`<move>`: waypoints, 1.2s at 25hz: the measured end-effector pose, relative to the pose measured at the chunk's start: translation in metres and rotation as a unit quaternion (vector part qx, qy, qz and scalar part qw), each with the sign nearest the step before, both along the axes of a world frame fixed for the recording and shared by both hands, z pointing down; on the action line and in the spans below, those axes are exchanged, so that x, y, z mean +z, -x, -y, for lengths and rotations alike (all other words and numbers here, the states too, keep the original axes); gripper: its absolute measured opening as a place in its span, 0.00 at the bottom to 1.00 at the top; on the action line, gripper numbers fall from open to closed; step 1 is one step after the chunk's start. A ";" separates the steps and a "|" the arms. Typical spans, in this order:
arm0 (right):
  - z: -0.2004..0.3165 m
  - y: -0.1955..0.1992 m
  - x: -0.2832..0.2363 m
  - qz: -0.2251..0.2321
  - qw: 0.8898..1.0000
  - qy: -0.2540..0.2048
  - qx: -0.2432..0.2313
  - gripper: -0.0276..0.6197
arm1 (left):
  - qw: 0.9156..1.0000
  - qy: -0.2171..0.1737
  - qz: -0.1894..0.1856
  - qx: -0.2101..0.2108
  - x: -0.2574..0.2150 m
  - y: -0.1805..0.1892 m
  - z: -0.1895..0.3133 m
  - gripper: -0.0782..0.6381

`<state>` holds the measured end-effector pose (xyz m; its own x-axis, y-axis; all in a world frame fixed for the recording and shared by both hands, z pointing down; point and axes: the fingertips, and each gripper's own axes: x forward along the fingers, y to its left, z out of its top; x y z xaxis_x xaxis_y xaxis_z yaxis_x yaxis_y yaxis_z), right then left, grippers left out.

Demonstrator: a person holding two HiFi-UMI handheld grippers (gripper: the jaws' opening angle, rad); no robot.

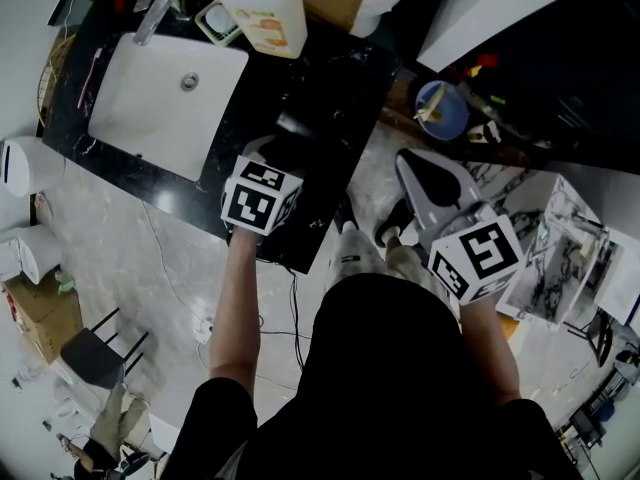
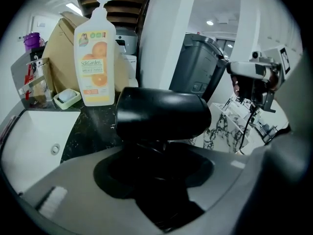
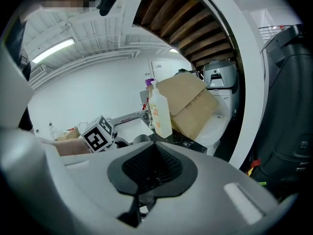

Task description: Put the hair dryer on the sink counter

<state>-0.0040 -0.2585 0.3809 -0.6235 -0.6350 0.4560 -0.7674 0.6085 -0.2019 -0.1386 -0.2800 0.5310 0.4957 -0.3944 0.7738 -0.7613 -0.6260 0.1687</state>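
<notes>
The black hair dryer (image 2: 164, 114) fills the middle of the left gripper view, barrel lying crosswise and handle running down between the grey jaws. My left gripper (image 2: 156, 163) is shut on that handle. In the head view the left gripper (image 1: 266, 152) hovers over the black sink counter (image 1: 345, 83), just right of the white sink (image 1: 160, 98). How close the dryer is to the counter I cannot tell. My right gripper (image 1: 432, 183) hangs off the counter's right side over the marbled floor. Its jaws are shut with nothing in them (image 3: 146, 180).
A tall orange-labelled soap bottle (image 1: 268, 13) (image 2: 95, 58), a soap dish (image 1: 218, 20) and the faucet (image 1: 150, 18) stand at the counter's back edge. A cardboard box (image 2: 63, 67) sits behind them. A dark bin (image 2: 200, 67) and a blue bowl (image 1: 440, 108) lie to the right.
</notes>
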 end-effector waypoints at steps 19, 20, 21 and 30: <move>-0.004 -0.008 0.006 -0.001 1.000 0.008 0.010 0.06 | 1.000 0.004 0.017 0.018 0.017 -0.013 -0.002 0.41; -0.003 -0.008 0.005 -0.001 1.000 0.008 0.011 0.06 | 1.000 0.004 0.020 0.020 0.018 -0.013 -0.002 0.41; -0.003 -0.008 0.005 0.000 1.000 0.008 0.011 0.06 | 1.000 0.004 0.023 0.020 0.018 -0.013 -0.001 0.41; -0.003 -0.008 0.008 -0.001 1.000 0.011 0.008 0.06 | 0.999 0.000 0.028 0.020 0.022 -0.014 0.000 0.42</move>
<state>0.0036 -0.2552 0.3892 -0.6123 -0.6348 0.4712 -0.7774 0.5919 -0.2128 -0.1250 -0.2797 0.5531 0.4666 -0.3750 0.8011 -0.7436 -0.6567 0.1257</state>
